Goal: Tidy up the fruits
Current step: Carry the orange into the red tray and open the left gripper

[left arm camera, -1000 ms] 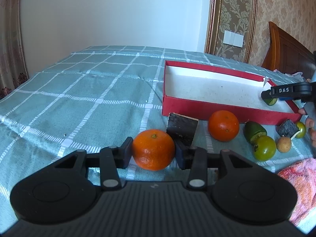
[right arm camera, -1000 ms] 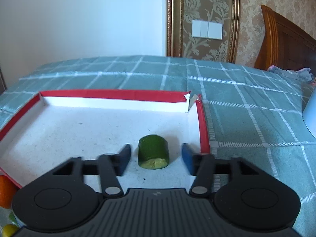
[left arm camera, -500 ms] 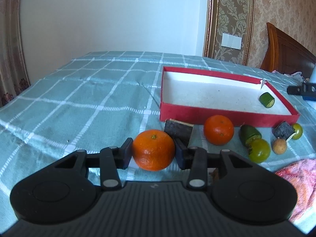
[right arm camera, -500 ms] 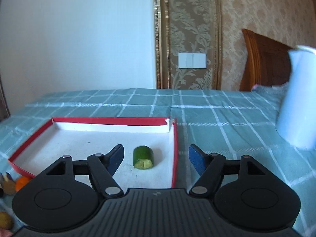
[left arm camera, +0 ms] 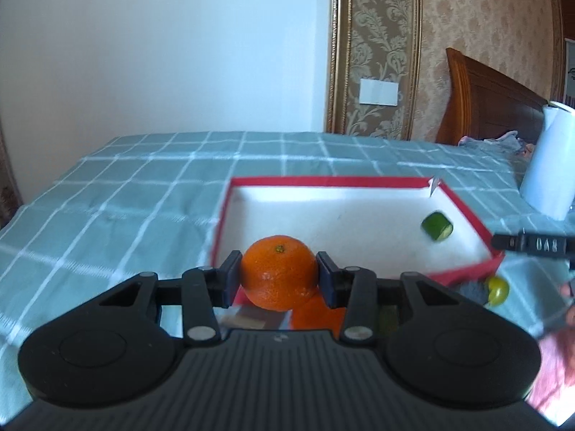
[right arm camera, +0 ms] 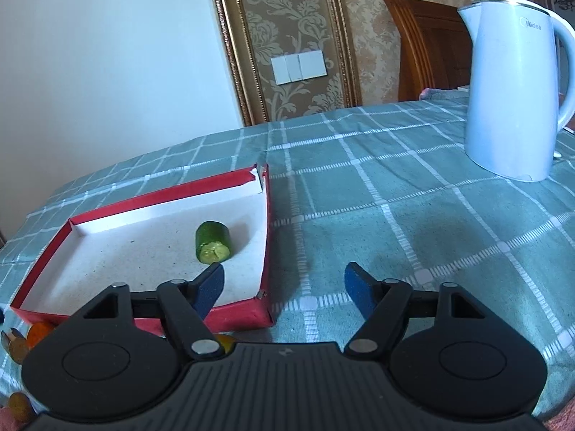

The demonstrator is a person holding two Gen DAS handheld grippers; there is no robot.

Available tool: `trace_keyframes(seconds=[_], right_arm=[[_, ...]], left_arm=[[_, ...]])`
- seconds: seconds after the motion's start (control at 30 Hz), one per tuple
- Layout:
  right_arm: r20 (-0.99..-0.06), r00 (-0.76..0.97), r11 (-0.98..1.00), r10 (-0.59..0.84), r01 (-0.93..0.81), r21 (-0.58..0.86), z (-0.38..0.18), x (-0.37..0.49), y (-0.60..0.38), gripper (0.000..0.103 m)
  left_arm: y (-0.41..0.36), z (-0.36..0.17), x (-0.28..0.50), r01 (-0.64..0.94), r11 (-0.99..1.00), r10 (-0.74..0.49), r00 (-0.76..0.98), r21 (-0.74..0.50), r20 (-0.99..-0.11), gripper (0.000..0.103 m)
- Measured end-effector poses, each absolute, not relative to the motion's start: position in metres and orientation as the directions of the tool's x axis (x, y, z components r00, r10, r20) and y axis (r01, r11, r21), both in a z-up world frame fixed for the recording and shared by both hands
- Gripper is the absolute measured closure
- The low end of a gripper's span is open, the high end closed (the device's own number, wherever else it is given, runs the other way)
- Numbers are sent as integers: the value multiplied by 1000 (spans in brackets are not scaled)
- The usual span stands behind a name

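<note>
My left gripper (left arm camera: 278,274) is shut on an orange (left arm camera: 278,273), held above the cloth just before the near-left corner of the red box (left arm camera: 323,181). A cut green cucumber piece (left arm camera: 437,226) lies inside the box near its right wall. In the right wrist view the same cucumber piece (right arm camera: 212,242) lies in the red box (right arm camera: 161,197), and my right gripper (right arm camera: 284,283) stands to its right over the box's near right corner, its jaws opening with nothing between them. A second orange (left arm camera: 316,314) lies below the held one.
A white electric kettle (right arm camera: 514,86) stands on the checked green cloth (right arm camera: 395,215) at the right. Small fruits lie before the box: a yellow-green one (left arm camera: 497,289) and others partly hidden by my left gripper. A wooden headboard (left arm camera: 496,104) is behind.
My left gripper lifted the orange and carried it toward the box's near-left corner. My right gripper let go of the cucumber piece, drew back to the right and widened its jaws.
</note>
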State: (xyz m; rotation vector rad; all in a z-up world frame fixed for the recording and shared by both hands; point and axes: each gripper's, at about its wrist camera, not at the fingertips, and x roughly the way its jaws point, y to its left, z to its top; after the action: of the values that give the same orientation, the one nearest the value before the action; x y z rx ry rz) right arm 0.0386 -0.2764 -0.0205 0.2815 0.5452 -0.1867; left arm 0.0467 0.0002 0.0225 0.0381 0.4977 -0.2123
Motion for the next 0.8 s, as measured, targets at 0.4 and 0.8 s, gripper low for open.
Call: trace_keyframes(seconds=[0.4,0.8], right_arm=[[-551,830,946,-87,243,216,-23,41,-273,25],[-553,830,958,-70,211,195,-22,42,-265,25]], left_arm=[[-45,9,123,207,978,-156,817,29,-554,63],[-58,-14,156,195,979,-112,753,58,-648,63]])
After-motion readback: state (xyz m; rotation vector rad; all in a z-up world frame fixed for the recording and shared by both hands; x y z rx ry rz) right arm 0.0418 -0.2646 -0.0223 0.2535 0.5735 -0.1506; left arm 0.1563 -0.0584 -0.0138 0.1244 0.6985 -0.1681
